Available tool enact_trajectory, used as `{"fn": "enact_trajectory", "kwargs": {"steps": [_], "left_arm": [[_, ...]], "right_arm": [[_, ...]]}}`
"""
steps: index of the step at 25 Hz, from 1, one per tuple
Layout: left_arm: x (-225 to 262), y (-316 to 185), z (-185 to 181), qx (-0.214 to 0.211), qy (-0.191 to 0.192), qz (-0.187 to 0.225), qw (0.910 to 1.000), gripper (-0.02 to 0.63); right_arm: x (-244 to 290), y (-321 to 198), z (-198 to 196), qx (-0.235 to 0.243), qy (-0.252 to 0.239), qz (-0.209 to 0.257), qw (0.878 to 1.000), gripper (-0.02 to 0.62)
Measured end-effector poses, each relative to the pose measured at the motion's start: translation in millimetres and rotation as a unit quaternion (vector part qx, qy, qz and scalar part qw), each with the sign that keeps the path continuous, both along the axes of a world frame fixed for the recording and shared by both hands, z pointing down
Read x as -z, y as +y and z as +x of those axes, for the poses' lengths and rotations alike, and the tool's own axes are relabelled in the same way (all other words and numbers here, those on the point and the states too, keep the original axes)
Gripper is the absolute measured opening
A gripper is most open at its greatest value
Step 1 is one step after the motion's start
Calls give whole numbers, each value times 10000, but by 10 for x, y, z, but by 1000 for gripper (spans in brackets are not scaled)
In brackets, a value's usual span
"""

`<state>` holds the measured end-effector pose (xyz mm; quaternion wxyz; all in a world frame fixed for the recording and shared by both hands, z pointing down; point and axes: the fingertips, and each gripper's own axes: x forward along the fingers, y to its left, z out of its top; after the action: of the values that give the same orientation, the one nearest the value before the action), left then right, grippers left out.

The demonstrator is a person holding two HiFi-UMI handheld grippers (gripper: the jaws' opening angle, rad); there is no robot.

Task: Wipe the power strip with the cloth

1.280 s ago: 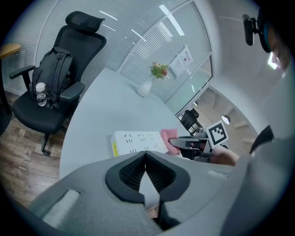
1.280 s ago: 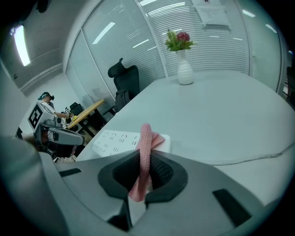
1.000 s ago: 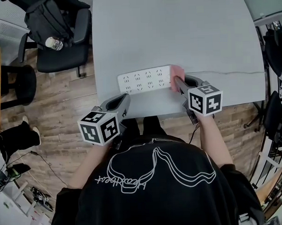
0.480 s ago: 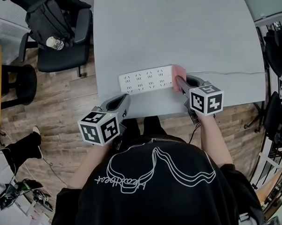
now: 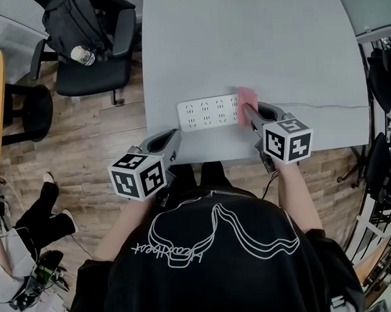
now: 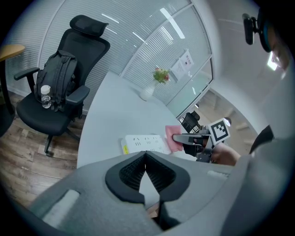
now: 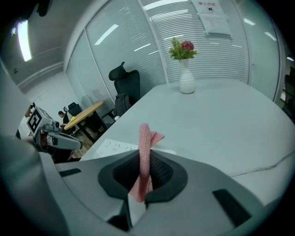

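Strip [image 5: 210, 111] lies flat near the tabletop's [image 5: 255, 46] front edge, w/ nothing pinning it. Left gripper [image 5: 174, 137], nearest, hangs at that edge, jaws closed on nothing, apart from the strip. Right gripper [image 5: 248, 111] pinches the cloth [image 5: 247, 97] at the strip's right end. Risk: a sideways wipe probably shoves the loose strip instead of cleaning it. Cloth, held by a thin fold, may slip out. Cord [image 5: 335, 103] running right could tug.
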<state>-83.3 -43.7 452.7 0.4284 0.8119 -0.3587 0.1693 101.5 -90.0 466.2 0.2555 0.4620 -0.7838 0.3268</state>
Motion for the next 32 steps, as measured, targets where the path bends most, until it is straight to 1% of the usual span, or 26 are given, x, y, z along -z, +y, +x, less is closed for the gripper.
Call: {"fn": "enact_trajectory", "kwargs": {"steps": [8, 18, 27, 32], "left_arm": [[8, -75, -341, 175, 35, 20, 9998, 12], [-35, -90, -686, 326, 55, -18, 9995, 12], [-63, -108, -839, 285, 54, -39, 9996, 14], [-49, -135, -878, 249, 46, -25, 9997, 14]], "right_arm": [[74, -87, -563, 372, -154, 47, 9992, 40], [-44, 41, -1252, 916, -241, -118, 9954, 40], [-130, 96, -1623, 1123, -287, -233, 9930, 40], [-194, 122, -1702, 1139, -297, -318, 9925, 40]]}}
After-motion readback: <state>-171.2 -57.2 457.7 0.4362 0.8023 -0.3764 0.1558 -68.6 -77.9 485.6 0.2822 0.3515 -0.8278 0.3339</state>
